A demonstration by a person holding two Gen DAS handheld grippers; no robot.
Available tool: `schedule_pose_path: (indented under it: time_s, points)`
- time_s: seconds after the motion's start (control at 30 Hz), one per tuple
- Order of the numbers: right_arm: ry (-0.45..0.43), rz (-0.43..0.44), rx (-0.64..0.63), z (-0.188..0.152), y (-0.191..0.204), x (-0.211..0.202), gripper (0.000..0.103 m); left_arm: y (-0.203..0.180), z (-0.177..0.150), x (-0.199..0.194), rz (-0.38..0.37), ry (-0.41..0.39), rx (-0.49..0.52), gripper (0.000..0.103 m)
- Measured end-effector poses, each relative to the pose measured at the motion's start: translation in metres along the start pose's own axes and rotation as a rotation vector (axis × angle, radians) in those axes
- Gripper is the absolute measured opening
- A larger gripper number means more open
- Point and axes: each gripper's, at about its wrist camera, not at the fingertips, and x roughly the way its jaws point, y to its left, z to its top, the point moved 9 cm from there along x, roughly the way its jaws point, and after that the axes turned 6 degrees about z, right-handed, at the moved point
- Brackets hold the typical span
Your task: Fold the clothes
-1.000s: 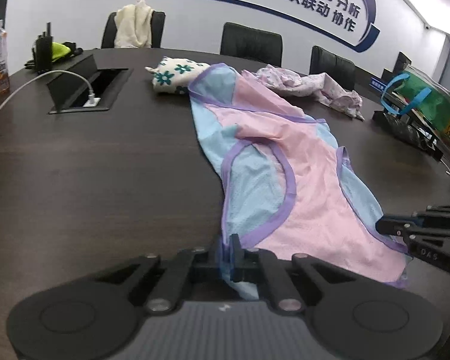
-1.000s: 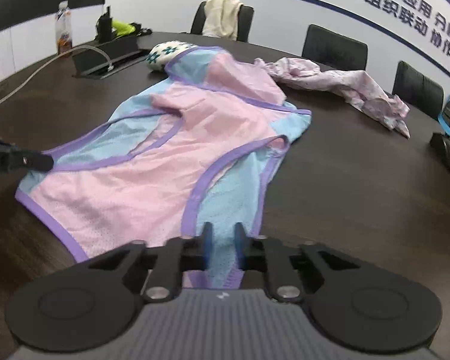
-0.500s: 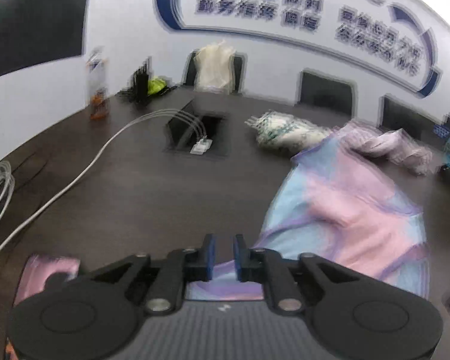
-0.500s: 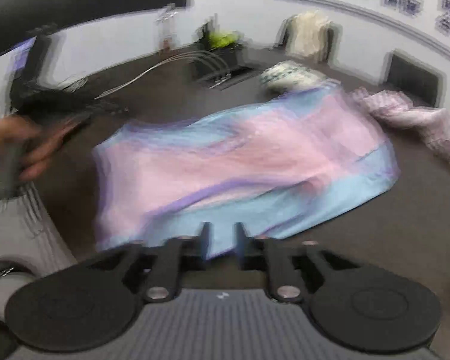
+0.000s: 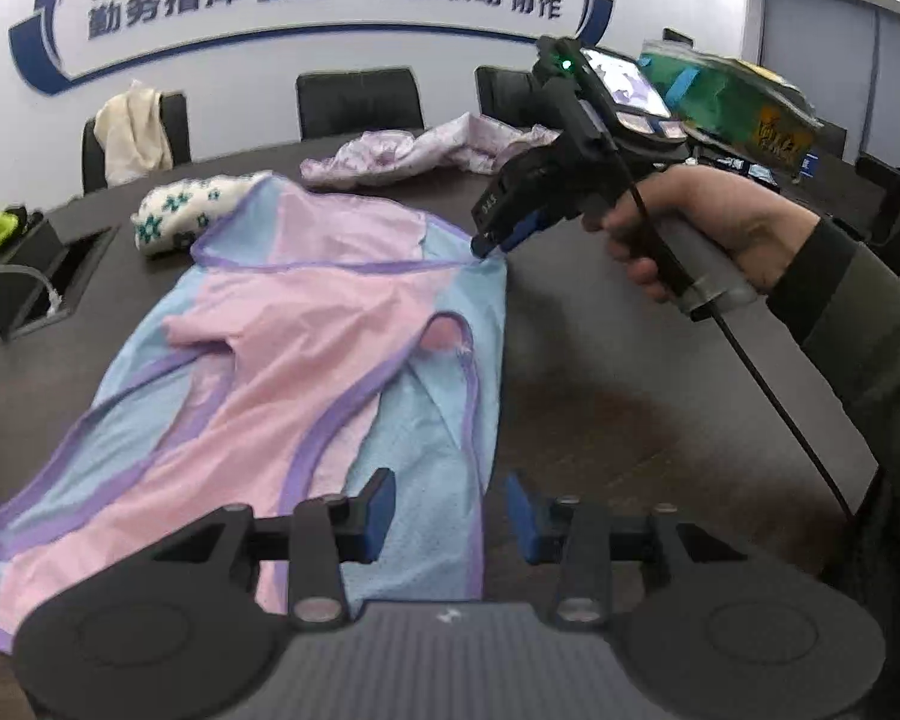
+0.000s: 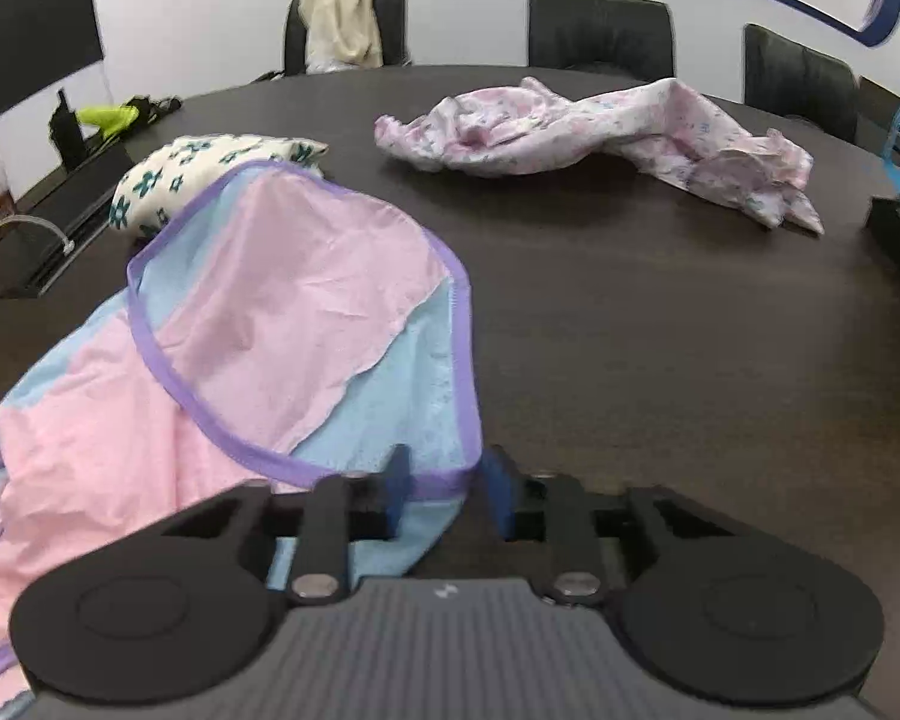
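A pink and light-blue garment (image 5: pixel 306 360) with purple trim lies spread on the dark table (image 5: pixel 630 372). My left gripper (image 5: pixel 450 519) is at its near right edge. Its jaws are closing, with blue fabric lying between the fingers and a wide gap left. A hand holds my right gripper (image 5: pixel 486 243) at the garment's far right corner. In the right wrist view the right gripper (image 6: pixel 447 480) has the purple-trimmed corner of the garment (image 6: pixel 282 300) between its closing fingers, and the pads do not press on it.
A crumpled pink floral garment (image 6: pixel 570 132) lies farther back on the table. A white cloth with teal flowers (image 5: pixel 180 210) touches the spread garment's far end. A cable recess (image 5: pixel 36 276) sits at left, a green bag (image 5: pixel 732 102) at right, chairs behind.
Both grippers were shut on the garment's hem a second ago. They swung sideways with it, the garment now lies turned on the table, and both jaws stand apart.
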Motion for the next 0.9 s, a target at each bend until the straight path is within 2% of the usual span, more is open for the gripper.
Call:
schedule_pose_path:
  time_s: [0.03, 0.07, 0.13, 0.27, 0.37, 0.47, 0.53, 0.57, 0.63, 0.7, 0.73, 0.77, 0.8, 0.9]
  points:
    - [-0.001, -0.006, -0.012, -0.001, 0.002, 0.003, 0.019, 0.003, -0.001, 0.003, 0.003, 0.016, -0.015, 0.004]
    - [-0.003, -0.012, -0.024, -0.002, 0.003, 0.005, 0.012, 0.006, -0.002, 0.003, -0.001, 0.027, -0.032, 0.001]
    - [-0.005, -0.025, -0.042, -0.005, 0.005, 0.005, 0.005, 0.012, -0.005, 0.001, -0.006, 0.024, -0.058, 0.001]
    - [-0.002, -0.089, -0.049, -0.024, 0.001, -0.014, 0.003, 0.025, -0.021, -0.007, -0.01, 0.029, -0.05, 0.0]
    - [-0.018, -0.222, -0.047, -0.063, -0.009, -0.051, 0.003, 0.042, -0.035, -0.02, -0.017, 0.04, -0.047, 0.0]
    - [-0.054, -0.305, 0.006, -0.113, -0.013, -0.093, 0.003, 0.061, -0.048, -0.035, -0.048, 0.056, -0.047, 0.0]
    - [-0.044, -0.31, 0.048, -0.141, -0.005, -0.121, 0.003, 0.078, -0.055, -0.044, -0.046, 0.068, -0.05, 0.0]
    - [-0.039, -0.312, 0.069, -0.156, -0.002, -0.135, 0.004, 0.09, -0.056, -0.047, -0.009, 0.072, -0.055, 0.0]
    - [-0.011, -0.242, 0.054, -0.176, 0.019, -0.162, 0.005, 0.115, -0.058, -0.055, 0.065, 0.078, -0.065, 0.0]
    - [-0.07, -0.171, 0.032, -0.175, 0.027, -0.191, 0.011, 0.135, -0.052, -0.062, 0.131, 0.071, -0.11, 0.0]
    - [-0.128, -0.174, 0.015, -0.167, 0.024, -0.207, 0.023, 0.138, -0.045, -0.065, 0.129, 0.049, -0.136, 0.0]
    - [-0.174, -0.2, 0.009, -0.156, 0.017, -0.214, 0.039, 0.139, -0.038, -0.068, 0.121, 0.024, -0.158, 0.0]
    - [-0.22, -0.227, 0.004, -0.144, 0.009, -0.222, 0.043, 0.133, -0.03, -0.07, 0.099, -0.006, -0.168, 0.003]
    - [-0.271, -0.219, 0.021, -0.097, -0.017, -0.201, 0.044, 0.098, -0.007, -0.068, 0.008, -0.062, -0.17, 0.012]
